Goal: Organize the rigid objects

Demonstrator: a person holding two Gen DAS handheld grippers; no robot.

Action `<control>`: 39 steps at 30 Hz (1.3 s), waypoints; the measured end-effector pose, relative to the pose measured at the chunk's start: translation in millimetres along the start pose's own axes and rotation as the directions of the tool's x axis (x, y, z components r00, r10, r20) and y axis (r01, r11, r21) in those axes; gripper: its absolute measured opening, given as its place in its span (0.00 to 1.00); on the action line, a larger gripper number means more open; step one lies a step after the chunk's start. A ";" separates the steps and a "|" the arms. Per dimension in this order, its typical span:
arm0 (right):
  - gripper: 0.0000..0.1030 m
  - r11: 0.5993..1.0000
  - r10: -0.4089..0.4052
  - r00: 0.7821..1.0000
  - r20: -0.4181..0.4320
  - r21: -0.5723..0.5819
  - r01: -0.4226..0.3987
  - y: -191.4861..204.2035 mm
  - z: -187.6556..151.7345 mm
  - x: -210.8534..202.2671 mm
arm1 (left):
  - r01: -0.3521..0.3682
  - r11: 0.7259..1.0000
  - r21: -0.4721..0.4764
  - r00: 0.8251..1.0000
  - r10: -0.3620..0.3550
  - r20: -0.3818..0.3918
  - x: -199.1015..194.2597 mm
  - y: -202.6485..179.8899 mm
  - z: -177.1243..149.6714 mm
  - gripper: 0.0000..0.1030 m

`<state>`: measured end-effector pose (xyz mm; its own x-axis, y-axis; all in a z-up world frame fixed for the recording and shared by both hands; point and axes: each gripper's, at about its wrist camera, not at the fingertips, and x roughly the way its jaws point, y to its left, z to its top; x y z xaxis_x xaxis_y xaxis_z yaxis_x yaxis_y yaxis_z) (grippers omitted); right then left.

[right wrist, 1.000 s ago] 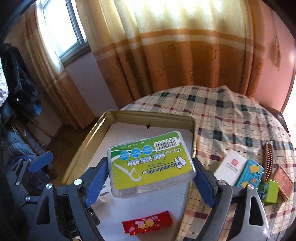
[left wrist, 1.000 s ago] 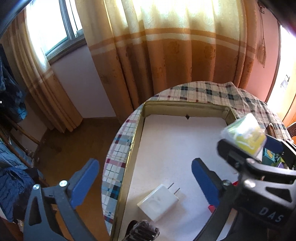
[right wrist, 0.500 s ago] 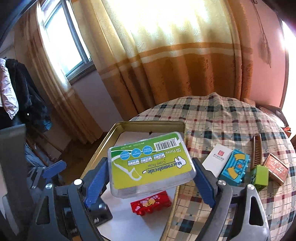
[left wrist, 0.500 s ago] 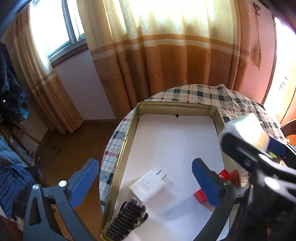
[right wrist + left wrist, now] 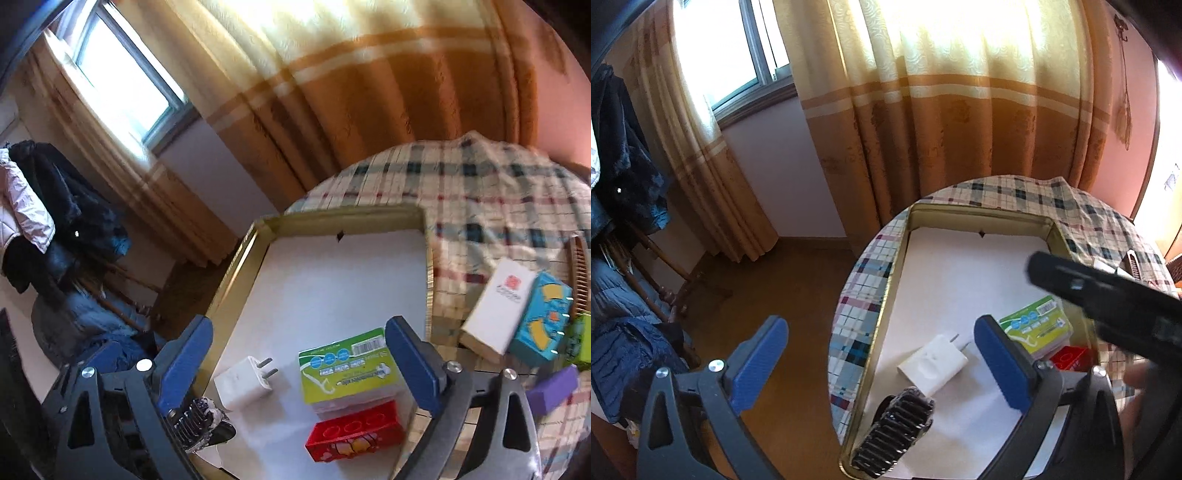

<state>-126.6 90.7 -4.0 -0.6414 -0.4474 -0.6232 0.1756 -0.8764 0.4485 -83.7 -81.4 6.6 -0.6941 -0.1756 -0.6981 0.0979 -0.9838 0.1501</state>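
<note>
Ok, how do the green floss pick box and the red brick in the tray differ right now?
The green floss pick box is larger than the red brick. The box has a clear body under a green printed label with a barcode; the brick is solid red with round studs on top. The box lies farther into the gold tray, with the brick just in front of it at the near end. Both rest flat on the tray's white liner.
</note>
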 end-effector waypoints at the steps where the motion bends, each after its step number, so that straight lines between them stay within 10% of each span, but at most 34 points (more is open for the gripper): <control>1: 0.93 1.000 -0.018 0.999 0.032 -0.016 0.018 0.7 -2.3 -10.3 | 0.006 1.000 0.001 1.000 -0.006 0.003 -1.1 -1.7 -0.4 1.00; 14: 0.93 0.917 -0.378 0.895 0.238 -0.034 0.397 -47.3 -49.2 -102.2 | 0.152 0.983 0.105 0.987 -0.156 0.038 -31.6 -81.7 -24.5 0.99; 39: 0.93 0.851 -0.520 0.796 0.310 0.101 0.516 -112.0 -73.6 -181.5 | 0.236 0.954 0.183 0.969 -0.246 0.030 -57.9 -149.1 -30.1 0.99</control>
<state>25.1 256.9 11.8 -0.8333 0.1543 -0.5309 -0.2568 -0.9584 0.1245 -36.7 74.4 3.6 -0.7179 0.0726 -0.6924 -0.2009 -0.9739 0.1061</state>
